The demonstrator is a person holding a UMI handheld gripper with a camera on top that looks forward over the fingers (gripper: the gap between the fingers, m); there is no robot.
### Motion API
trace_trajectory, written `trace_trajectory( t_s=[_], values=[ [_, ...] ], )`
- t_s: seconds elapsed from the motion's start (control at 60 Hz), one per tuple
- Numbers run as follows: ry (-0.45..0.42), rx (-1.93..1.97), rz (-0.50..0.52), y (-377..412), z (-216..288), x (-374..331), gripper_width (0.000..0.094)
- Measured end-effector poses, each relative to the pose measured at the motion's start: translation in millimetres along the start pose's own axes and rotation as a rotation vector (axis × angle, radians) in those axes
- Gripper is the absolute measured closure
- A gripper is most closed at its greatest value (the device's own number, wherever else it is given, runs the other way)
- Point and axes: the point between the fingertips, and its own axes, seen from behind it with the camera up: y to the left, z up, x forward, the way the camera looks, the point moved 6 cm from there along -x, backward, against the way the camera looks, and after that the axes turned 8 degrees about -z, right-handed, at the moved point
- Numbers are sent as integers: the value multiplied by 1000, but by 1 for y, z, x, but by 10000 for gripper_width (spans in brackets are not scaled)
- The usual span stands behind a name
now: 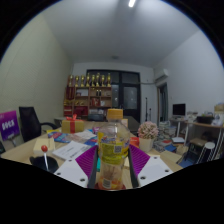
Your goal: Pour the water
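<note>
A clear plastic bottle (113, 150) with a yellow label and a pale cap stands upright between my fingers. My gripper (112, 168) is shut on the bottle, the purple pads (87, 160) pressing its sides, and holds it above the table. A glass with a red straw (45, 158) stands on the table to the left of the fingers.
A long cluttered table (60, 150) stretches ahead with papers, boxes and small bottles. A black office chair (30, 122) stands at the left. A shelf with bottles (88, 95) lines the back wall. Desks with a monitor (180, 110) stand at the right.
</note>
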Motion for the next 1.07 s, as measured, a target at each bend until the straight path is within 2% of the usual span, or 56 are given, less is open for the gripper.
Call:
trace_trajectory(
  t_s=[0.05,0.067,0.133,0.15,0.283,0.317,0.333,0.367,0.383,0.45,0.683,0.85,1.067],
  values=[
    [-10,-36,1,-20,-5,6,433],
    [-6,-40,-8,9,3,-1,434],
    [2,-36,-19,10,4,-3,431],
    [5,-31,-17,-8,1,5,411],
    [63,-42,-34,0,4,0,297],
    [101,-52,-43,4,4,-11,179],
    [116,-55,-41,4,4,-15,188],
    [127,-53,-33,4,6,-24,98],
    [125,-50,-28,4,8,-30,82],
    [121,-61,-3,-1,15,-45,97],
    [121,-32,28,-17,31,-183,96],
    [118,-31,9,-33,38,-281,102],
    [104,-13,33,-34,47,-365,101]
  ],
)
